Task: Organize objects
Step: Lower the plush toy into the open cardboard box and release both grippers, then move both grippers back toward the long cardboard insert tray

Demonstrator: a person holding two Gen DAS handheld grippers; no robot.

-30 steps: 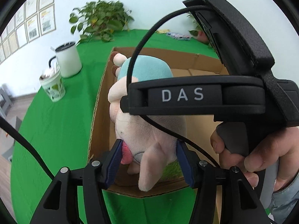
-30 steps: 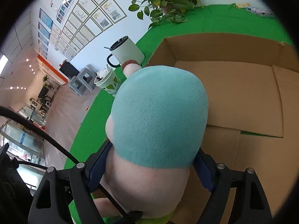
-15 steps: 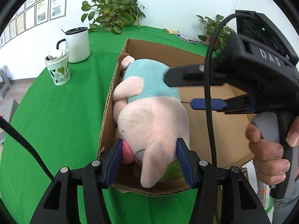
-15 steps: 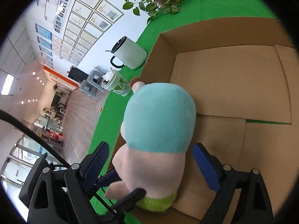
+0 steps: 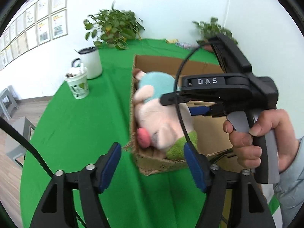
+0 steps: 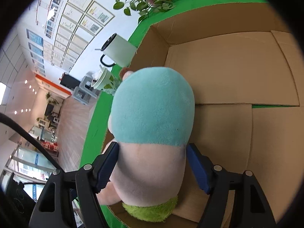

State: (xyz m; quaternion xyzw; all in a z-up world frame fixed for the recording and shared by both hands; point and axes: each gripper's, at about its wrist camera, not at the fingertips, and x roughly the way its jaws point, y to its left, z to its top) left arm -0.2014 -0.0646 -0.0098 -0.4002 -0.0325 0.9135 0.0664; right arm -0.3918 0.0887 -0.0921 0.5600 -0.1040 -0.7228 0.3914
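A pink plush pig (image 5: 161, 121) with a teal top and green fringe lies in the near left corner of an open cardboard box (image 5: 209, 133) on the green table. My left gripper (image 5: 152, 163) is open and empty, just in front of the box's near edge. My right gripper (image 6: 152, 163) has its blue pads against both sides of the pig's (image 6: 152, 133) pink body; from the left wrist view it reaches over the pig from the right. The box's floor (image 6: 237, 72) beyond the pig is bare.
A white mug with a black handle (image 5: 89, 62) and a patterned paper cup (image 5: 77, 84) stand on the green cloth left of the box. Potted plants (image 5: 114, 28) sit at the table's far edge. The table's left edge drops to the floor.
My left gripper has let go of the pig, opened and pulled back out of the box. My right gripper, open half a second ago, has closed in on the pig's body.
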